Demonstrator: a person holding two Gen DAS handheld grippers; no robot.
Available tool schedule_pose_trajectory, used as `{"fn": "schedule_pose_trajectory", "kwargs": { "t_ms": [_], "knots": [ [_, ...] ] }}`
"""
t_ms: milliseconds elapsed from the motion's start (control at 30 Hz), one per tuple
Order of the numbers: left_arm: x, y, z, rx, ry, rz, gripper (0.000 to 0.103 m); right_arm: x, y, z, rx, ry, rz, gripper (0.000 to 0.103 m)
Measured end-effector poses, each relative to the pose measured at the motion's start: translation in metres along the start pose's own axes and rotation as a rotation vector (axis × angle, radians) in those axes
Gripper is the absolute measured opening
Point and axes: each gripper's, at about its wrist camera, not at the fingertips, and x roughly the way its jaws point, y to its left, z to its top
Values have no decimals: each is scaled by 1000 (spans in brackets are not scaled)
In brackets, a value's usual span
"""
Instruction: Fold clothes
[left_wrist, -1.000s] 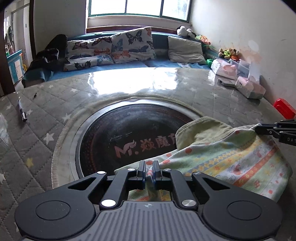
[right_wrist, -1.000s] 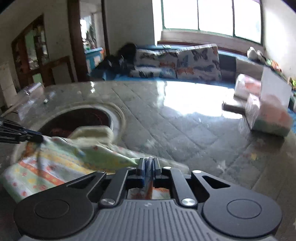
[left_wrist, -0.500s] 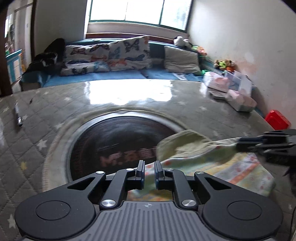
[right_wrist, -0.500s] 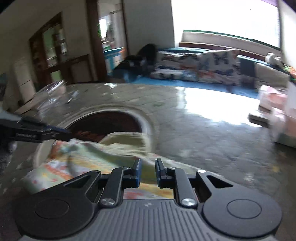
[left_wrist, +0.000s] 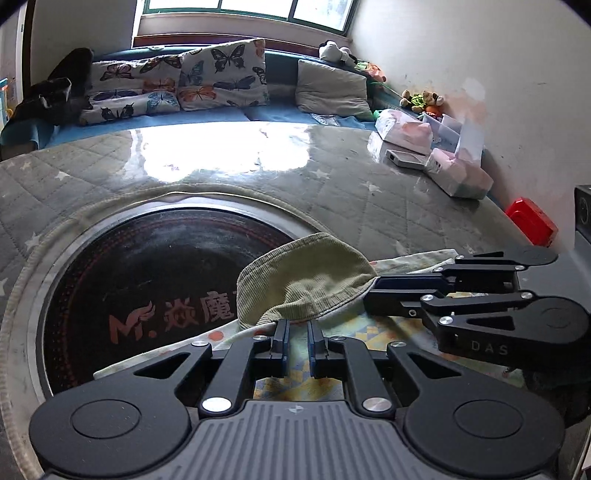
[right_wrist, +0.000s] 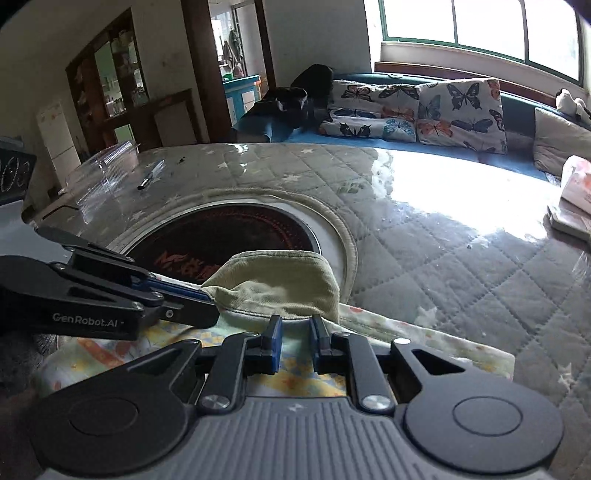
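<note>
Your quilted table (left_wrist: 351, 192) fills both views, a round dark cooktop (left_wrist: 147, 280) sunk into it at about ten o'clock from your left gripper. Because you work at the near edge, the clutter sits well out of reach: the tissue packs (left_wrist: 458, 173) at two o'clock and the pen (right_wrist: 150, 174) at eleven in the right wrist view.

The garment (left_wrist: 388, 328), a patterned child's piece with an olive ribbed collar (left_wrist: 306, 280), lies at twelve o'clock just ahead of both tools, partly over the cooktop rim. The collar end is doubled back over the patterned body, so one fold looks laid; whether more folds are wanted, I cannot tell from here.

Your left gripper (left_wrist: 297, 349) is released, a gap showing between its blue pads with patterned cloth lying below and the collar hem at the tips, not pinched. Your right gripper (right_wrist: 295, 341) is likewise released, its jaws parted over the hem. Each tool crosses the other's view from the side, at three and nine o'clock, so you flank the fold from both ends.
</note>
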Motion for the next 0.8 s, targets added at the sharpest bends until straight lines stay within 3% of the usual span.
{"fn": "schedule_pose_trajectory", "kwargs": {
  "t_ms": [400,800],
  "knots": [
    [2,-4,-1,12,1,23,12,-24,42,-21,-135,35,89,15],
    [5,-5,-3,1,-5,38,12,-51,70,-64,-224,3,36,15]
  ]
}}
